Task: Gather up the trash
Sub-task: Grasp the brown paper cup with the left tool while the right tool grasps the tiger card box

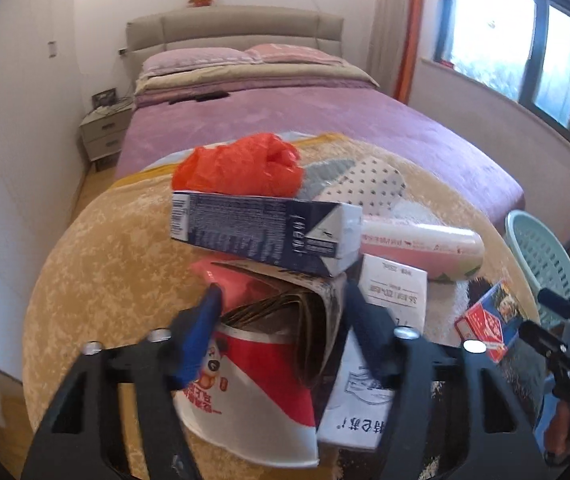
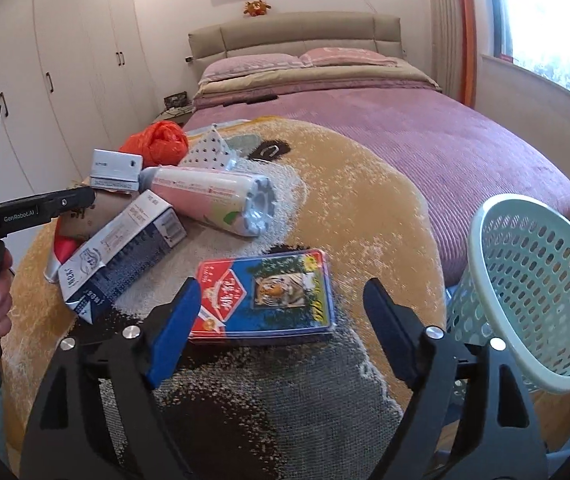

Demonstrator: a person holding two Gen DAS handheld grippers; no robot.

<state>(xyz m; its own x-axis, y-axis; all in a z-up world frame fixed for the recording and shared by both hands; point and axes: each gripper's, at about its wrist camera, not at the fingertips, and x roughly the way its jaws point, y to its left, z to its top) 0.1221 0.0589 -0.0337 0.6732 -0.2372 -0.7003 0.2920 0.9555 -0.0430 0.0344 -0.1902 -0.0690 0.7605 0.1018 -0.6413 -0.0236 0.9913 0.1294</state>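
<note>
Trash lies on a tan plush mat [image 1: 97, 264] at the bed's foot. My left gripper [image 1: 283, 296] stands around a crushed red-and-white paper cup [image 1: 253, 380], fingers against its sides. Behind it lie a dark blue carton [image 1: 261, 232], a red plastic bag [image 1: 241, 168], a pink bottle [image 1: 421, 244] and a white carton [image 1: 393, 292]. My right gripper [image 2: 281, 292] is open, fingers either side of a red-and-blue card box [image 2: 265, 292] with a tiger picture. The pale green mesh basket [image 2: 533, 296] stands tilted to the right.
The purple bed [image 2: 425, 140] lies beyond the mat. White wardrobes [image 2: 57, 60] line the left wall, a nightstand [image 1: 105, 132] stands by the bed, a window [image 1: 517, 40] is on the right. A white dotted wrapper [image 2: 209, 148] lies by the red bag.
</note>
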